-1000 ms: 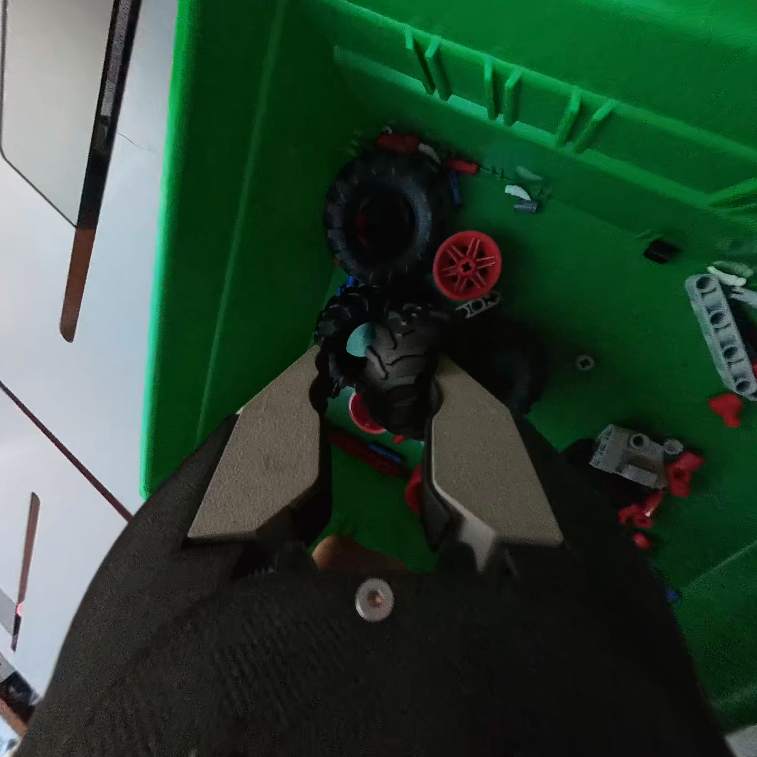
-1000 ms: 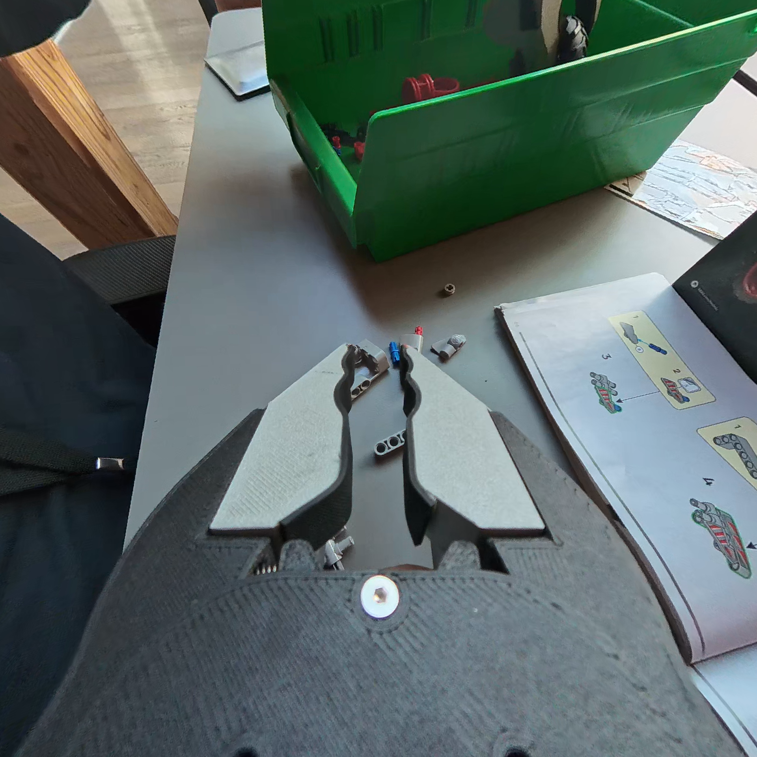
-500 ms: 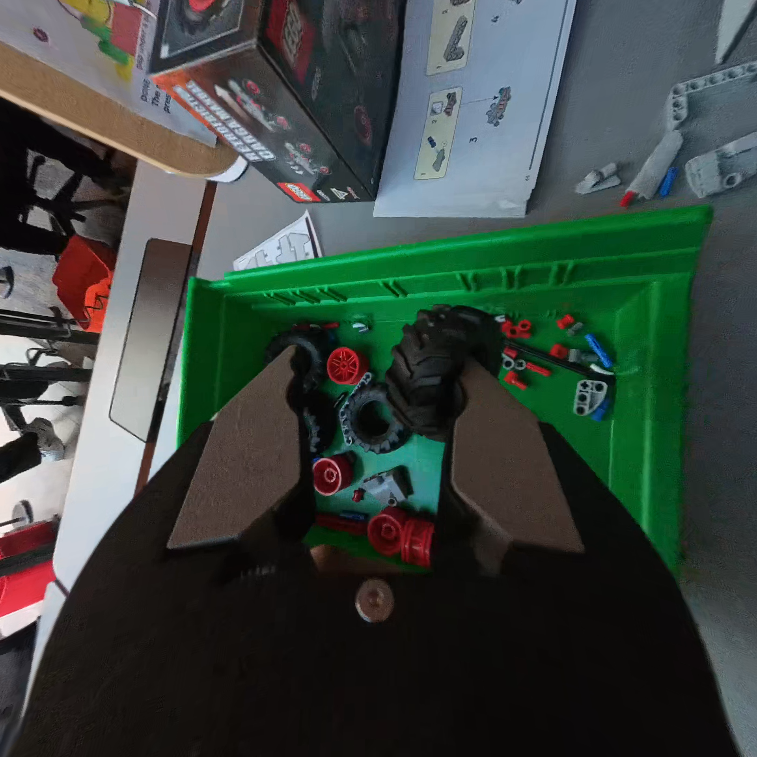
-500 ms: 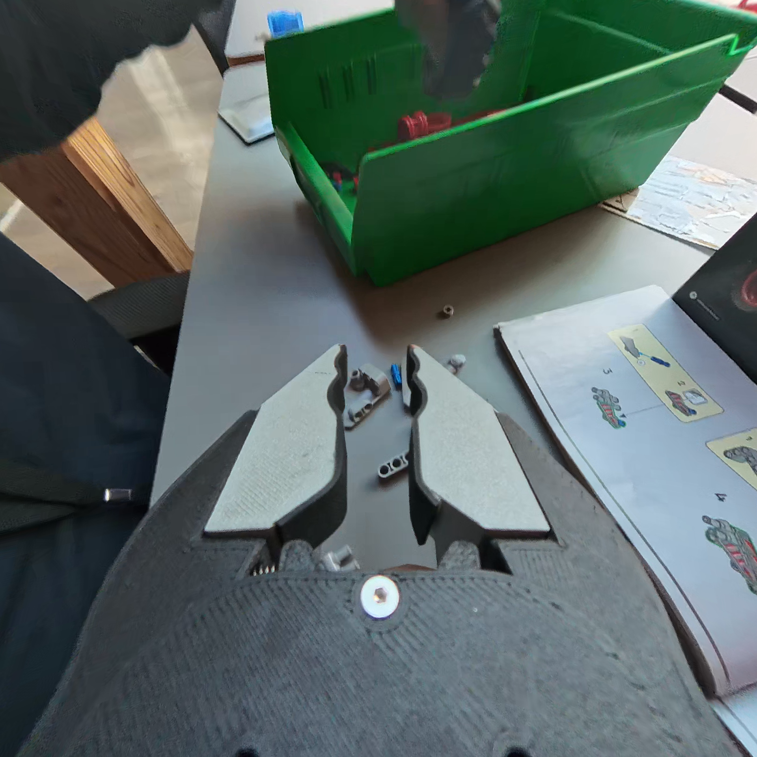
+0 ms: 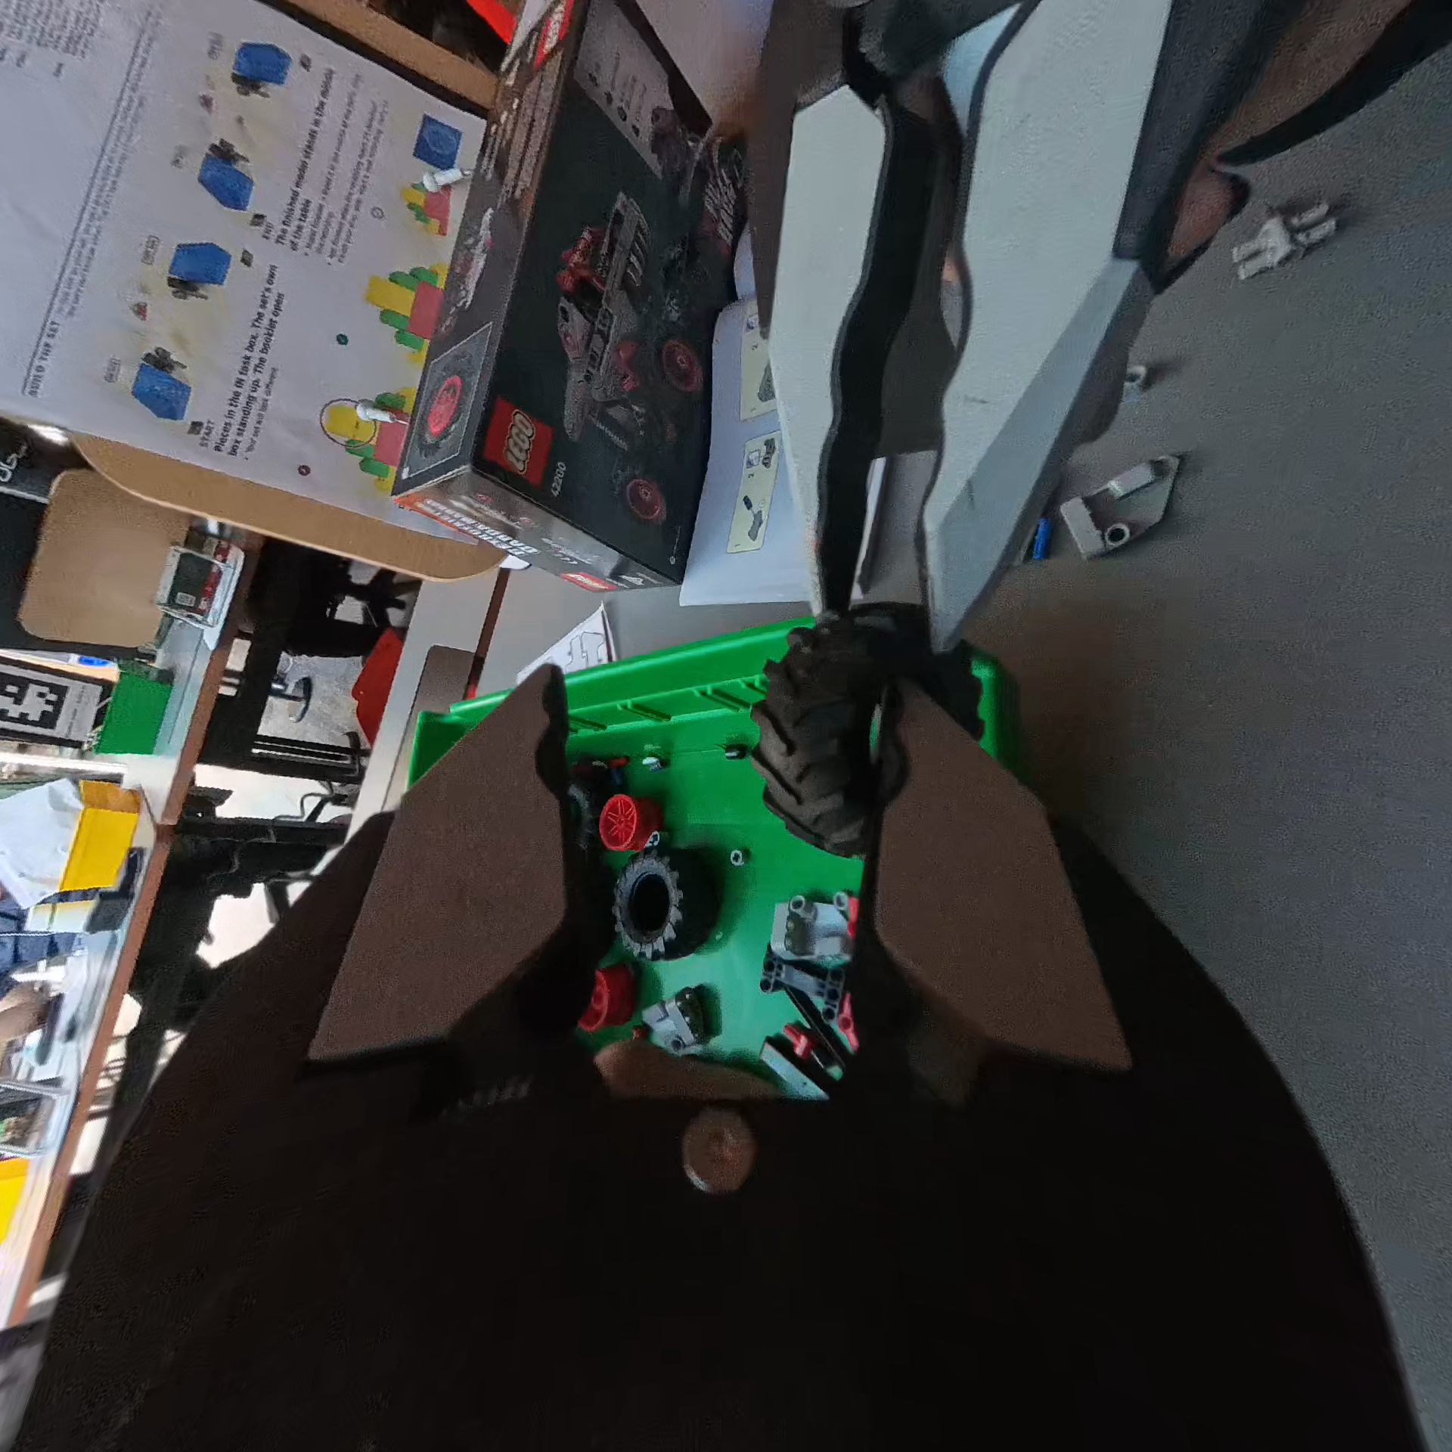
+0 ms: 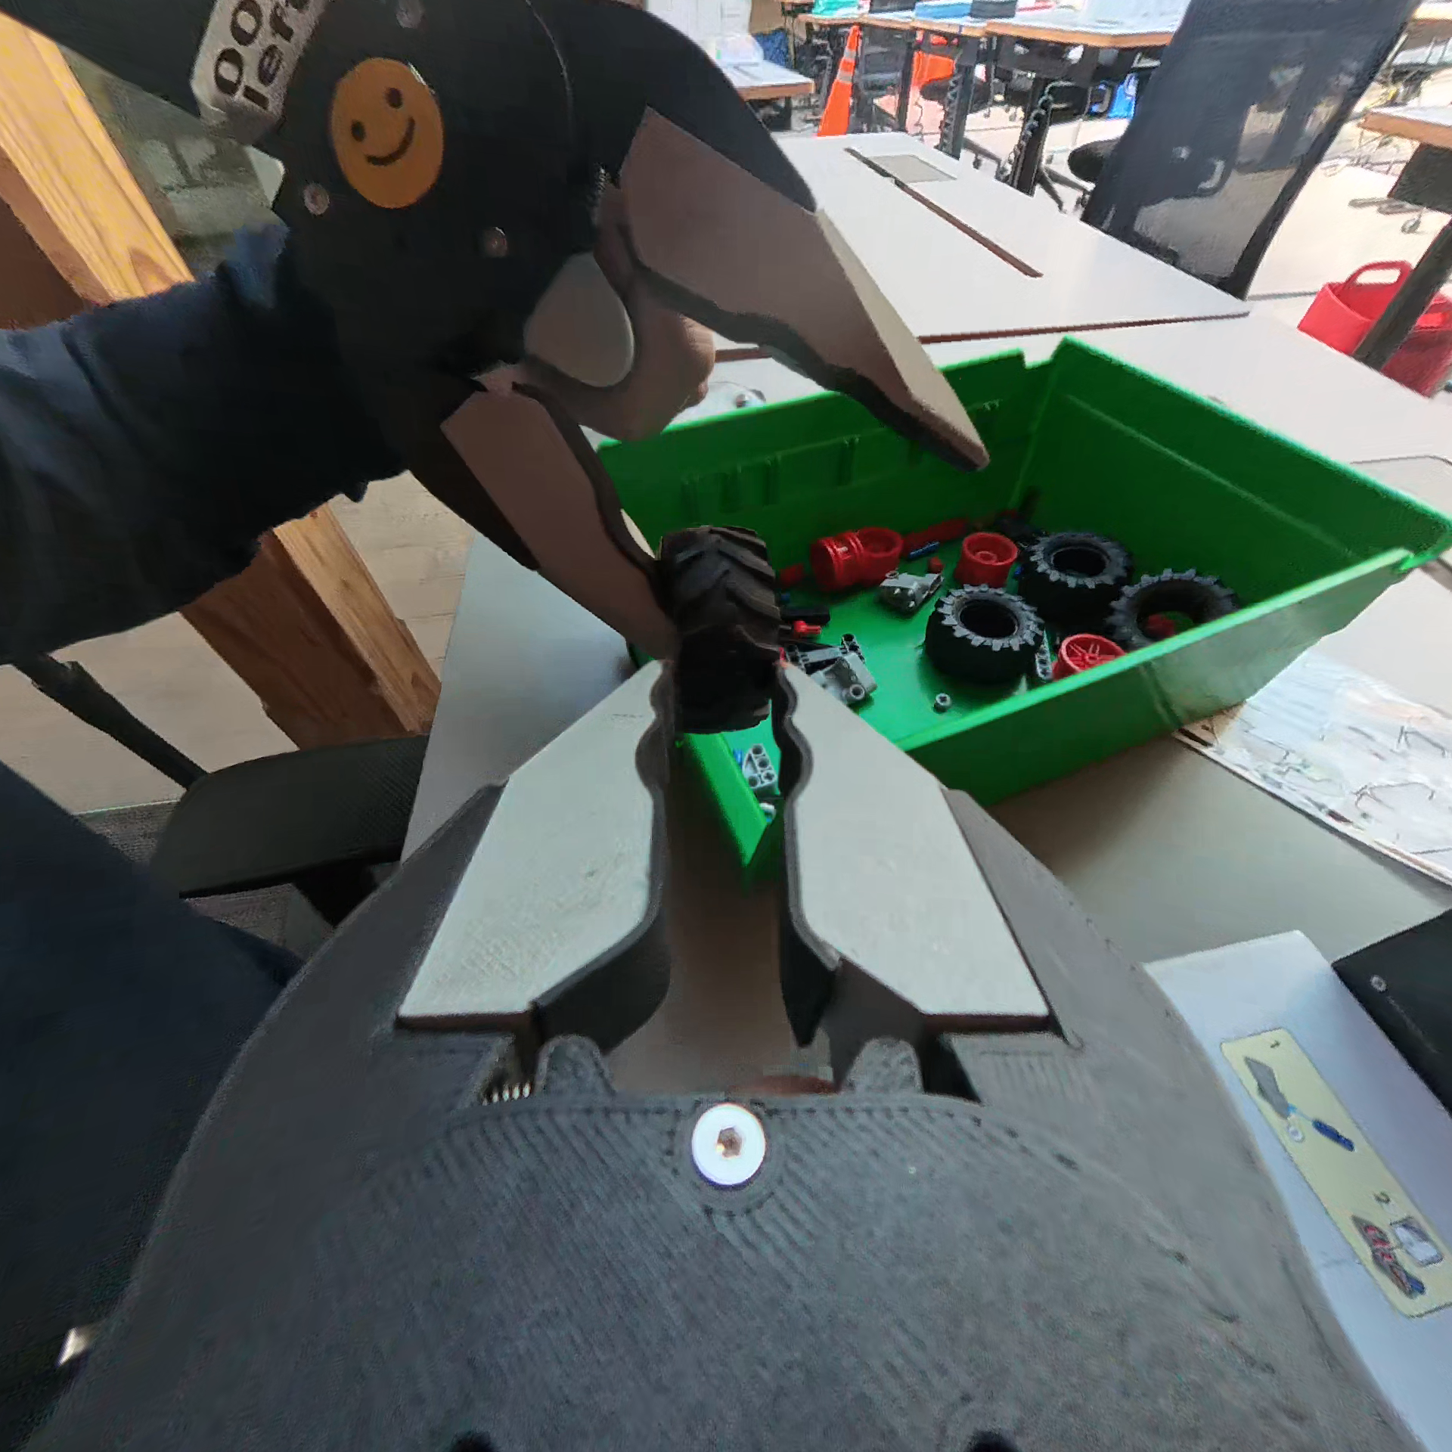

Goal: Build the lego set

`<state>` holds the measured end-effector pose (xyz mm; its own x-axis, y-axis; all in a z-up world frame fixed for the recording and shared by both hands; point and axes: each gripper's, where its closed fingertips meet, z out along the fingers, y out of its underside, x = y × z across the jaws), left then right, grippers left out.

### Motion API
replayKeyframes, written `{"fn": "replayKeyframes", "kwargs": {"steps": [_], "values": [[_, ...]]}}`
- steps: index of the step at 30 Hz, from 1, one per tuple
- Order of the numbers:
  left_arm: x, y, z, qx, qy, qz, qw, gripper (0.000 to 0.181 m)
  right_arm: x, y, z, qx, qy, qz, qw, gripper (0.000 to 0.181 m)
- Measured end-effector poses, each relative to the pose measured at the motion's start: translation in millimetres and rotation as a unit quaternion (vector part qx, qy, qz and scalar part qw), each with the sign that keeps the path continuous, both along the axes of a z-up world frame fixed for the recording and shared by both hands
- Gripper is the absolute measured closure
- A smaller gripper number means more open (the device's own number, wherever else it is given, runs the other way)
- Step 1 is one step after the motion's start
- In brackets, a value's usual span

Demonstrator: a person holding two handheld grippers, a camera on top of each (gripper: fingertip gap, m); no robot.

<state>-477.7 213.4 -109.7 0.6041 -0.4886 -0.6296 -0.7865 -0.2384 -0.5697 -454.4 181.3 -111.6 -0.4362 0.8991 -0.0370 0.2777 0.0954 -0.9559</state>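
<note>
Loose tyres [image 6: 986, 635] in bin [image 6: 1226, 503]; booklet [image 6: 1288, 1116] right of it.

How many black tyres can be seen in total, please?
4. One tyre hangs on the left gripper's lower finger, between the right gripper's fingertips; three lie in the green bin.

Daylight falls from the upper right of the right wrist view, brightening the pale tables there. The left wrist view is dim, its lower half nearly black in shadow, with motion blur at top centre. Both views bend strongly at their edges.
</note>
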Motion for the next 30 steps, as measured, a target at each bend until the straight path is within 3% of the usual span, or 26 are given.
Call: {"fn": "replayKeyframes", "kwargs": {"steps": [2, 4, 7, 11, 13, 16, 19, 23, 25, 30], "values": [[-2.8, -5.6, 5.4, 0.007, -0.035, 0.004, 0.999, 0.106, -2.4, -5.8, 5.7, 0.009, 0.003, 0.014, 1.000, 0.155], [1.2, -10.8, 13.8, 0.028, -0.063, -0.013, 0.998, 0.109, -6.9, -12.5, 3.6, 0.021, -0.016, 0.022, 0.999, 0.136], [3.9, -16.5, 20.3, 0.038, -0.081, -0.021, 0.996, 0.116, -12.5, -22.2, -0.7, 0.054, -0.026, 0.032, 0.998, 0.153], [-5.6, -22.2, 15.3, 0.036, -0.099, -0.016, 0.994, 0.117, -17.8, -14.7, -1.4, 0.068, -0.036, 0.019, 0.997, 0.154], [-21.4, -22.4, 20.3, 0.050, -0.127, 0.016, 0.990, 0.105, -24.4, 16.7, 1.0, 0.075, -0.041, -0.041, 0.995, 0.155], [-49.0, -28.7, 42.1, 0.096, -0.198, 0.069, 0.973, 0.110, -32.7, 53.8, 23.6, 0.043, -0.036, -0.103, 0.993, 0.155], [-93.8, -32.7, 68.4, 0.162, -0.233, 0.157, 0.946, 0.124, -53.6, 66.7, 45.4, 0.062, -0.056, -0.119, 0.989, 0.155], [-147.0, -25.2, 84.6, 0.210, -0.279, 0.242, 0.905, 0.143, -100.4, 74.3, 12.1, 0.115, -0.181, -0.111, 0.970, 0.155], [-166.4, -20.5, 88.6, 0.226, -0.305, 0.252, 0.890, 0.154, -118.8, 76.7, -11.3, 0.134, -0.222, -0.111, 0.959, 0.156], [-205.5, -21.2, 72.0, 0.226, -0.323, 0.261, 0.881, 0.154, -136.0, 74.1, -32.7, 0.191, -0.260, -0.084, 0.943, 0.159]]}}
